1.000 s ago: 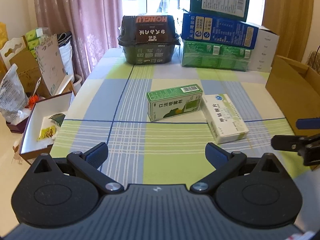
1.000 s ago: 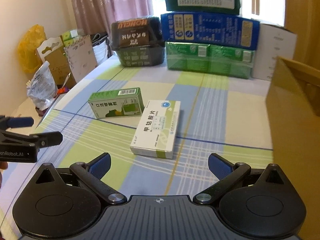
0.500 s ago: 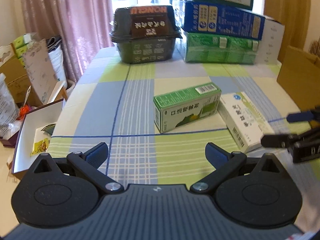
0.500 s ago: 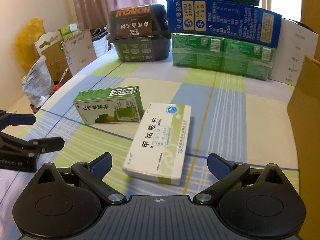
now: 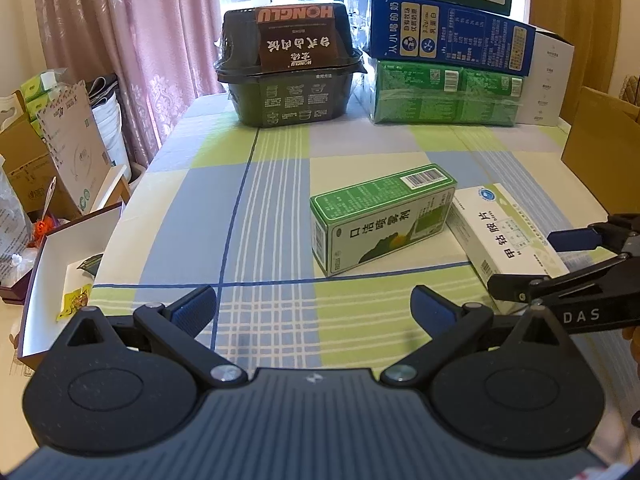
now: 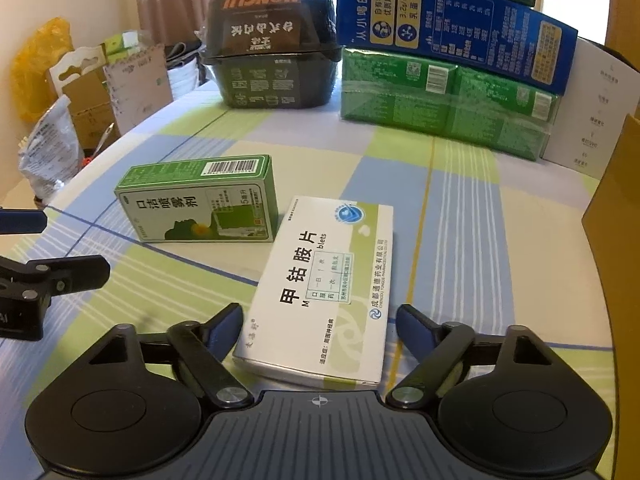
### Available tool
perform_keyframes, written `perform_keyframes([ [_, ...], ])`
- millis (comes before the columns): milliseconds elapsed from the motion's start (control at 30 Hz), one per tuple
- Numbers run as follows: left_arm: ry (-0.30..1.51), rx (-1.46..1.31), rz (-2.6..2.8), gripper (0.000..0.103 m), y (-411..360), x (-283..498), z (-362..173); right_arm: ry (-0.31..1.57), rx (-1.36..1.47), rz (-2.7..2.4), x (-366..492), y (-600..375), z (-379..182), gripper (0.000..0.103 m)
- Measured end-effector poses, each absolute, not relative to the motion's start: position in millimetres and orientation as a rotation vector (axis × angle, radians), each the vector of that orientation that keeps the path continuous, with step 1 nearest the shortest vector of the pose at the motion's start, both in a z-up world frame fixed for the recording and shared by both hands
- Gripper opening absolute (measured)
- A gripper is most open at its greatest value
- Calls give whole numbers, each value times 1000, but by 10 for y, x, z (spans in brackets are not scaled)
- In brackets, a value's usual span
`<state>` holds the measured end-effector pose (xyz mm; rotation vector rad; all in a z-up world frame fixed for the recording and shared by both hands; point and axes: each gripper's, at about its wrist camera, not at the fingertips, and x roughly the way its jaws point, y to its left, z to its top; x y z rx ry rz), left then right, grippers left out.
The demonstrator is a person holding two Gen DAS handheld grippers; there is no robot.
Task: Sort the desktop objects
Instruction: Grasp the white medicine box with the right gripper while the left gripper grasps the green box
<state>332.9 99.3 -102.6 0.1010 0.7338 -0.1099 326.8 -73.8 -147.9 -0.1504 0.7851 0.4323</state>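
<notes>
A green medicine box (image 5: pixel 384 220) (image 6: pixel 200 200) lies on the checked tablecloth, with a flat white tablet box (image 5: pixel 504 236) (image 6: pixel 324 280) touching its right end. My left gripper (image 5: pixel 314 308) is open with nothing in it, just short of the green box and slightly left of it. In the right wrist view my left gripper (image 6: pixel 52 246) shows at the left edge. My right gripper (image 6: pixel 320 324) straddles the near end of the white box. Its jaws are closing, with a small gap still showing at each pad. The right gripper (image 5: pixel 536 262) reaches in from the right in the left wrist view.
A black food container (image 5: pixel 288 68) and stacked blue (image 5: pixel 448 36) and green cartons (image 5: pixel 444 96) line the table's far side. A brown cardboard box (image 5: pixel 600 140) (image 6: pixel 616 208) stands at the right. Beyond the table's left edge are an open box (image 5: pixel 68 264) and floor clutter.
Both grippers came forward and lower toward the two boxes. The right gripper's jaws narrowed around the near end of the white box, which now lies between them.
</notes>
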Motion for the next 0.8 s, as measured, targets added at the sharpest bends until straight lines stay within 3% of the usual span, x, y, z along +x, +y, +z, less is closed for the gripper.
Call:
perform_keyframes([
  [200,733,100,-120,101,974,3353,-1053,789,-159,423,3288,-713,-1478,69],
  [800,684,143,-234,101,892,3671,-1149,784,-113,353,3487,-1033,-1383,69],
])
